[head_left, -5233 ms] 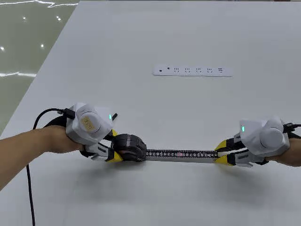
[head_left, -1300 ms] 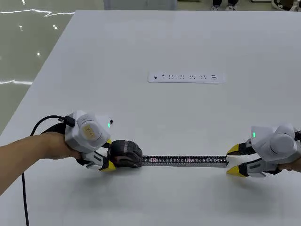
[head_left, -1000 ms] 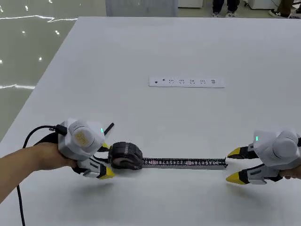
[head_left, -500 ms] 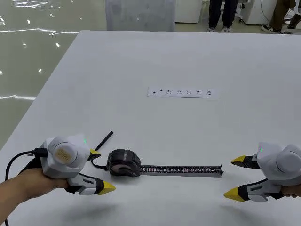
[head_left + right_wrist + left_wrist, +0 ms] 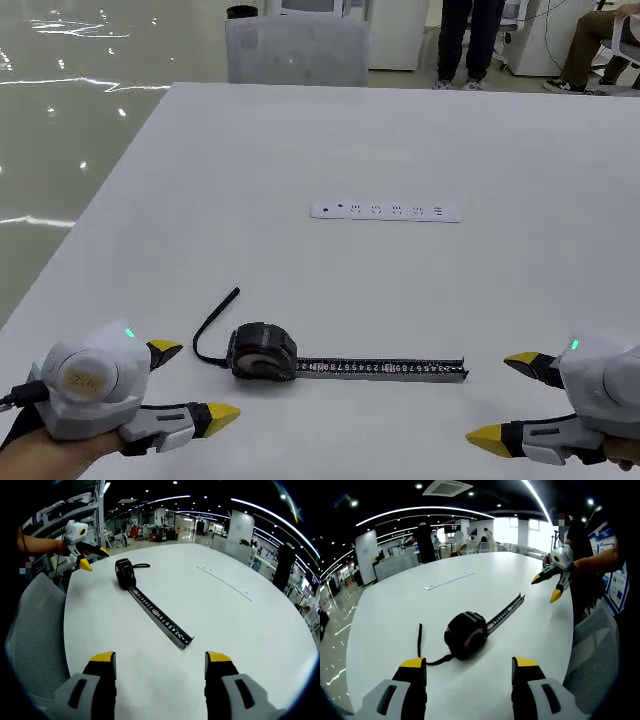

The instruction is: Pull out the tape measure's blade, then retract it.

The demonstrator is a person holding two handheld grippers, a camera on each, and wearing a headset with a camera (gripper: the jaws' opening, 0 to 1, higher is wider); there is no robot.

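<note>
A large white table (image 5: 300,150) carries the tape measure (image 5: 262,351), which lies near the person's edge of it. Far beyond the tape measure, at the opposite edge of the table, stands a grey chair (image 5: 297,52), and behind the chair some people (image 5: 470,40) are on the shiny floor. A long white power strip (image 5: 385,211) lies flat on the table beyond the tape measure, well apart from it and about parallel to its blade.

The left gripper (image 5: 197,380) is held to the left of the tape measure and a little nearer to the person. It does not touch it. Its two yellow-tipped jaws are spread wide and hold nothing. In the left gripper view the tape measure lies ahead of these jaws, between their lines, with bare table between. The right gripper (image 5: 500,397) is to the right of the tape measure, past the free end of the blade and apart from it. Its jaws are also spread and hold nothing. In the right gripper view the blade's end lies ahead, between the two tips.

The blade (image 5: 385,368) is drawn out from the tape measure to the right and lies flat on the table, with the numbers facing up. The black round case (image 5: 262,351) rests at the left end of the blade. A thin black strap (image 5: 210,325) goes out from the left side of the case and curves away toward the far side of the table.
</note>
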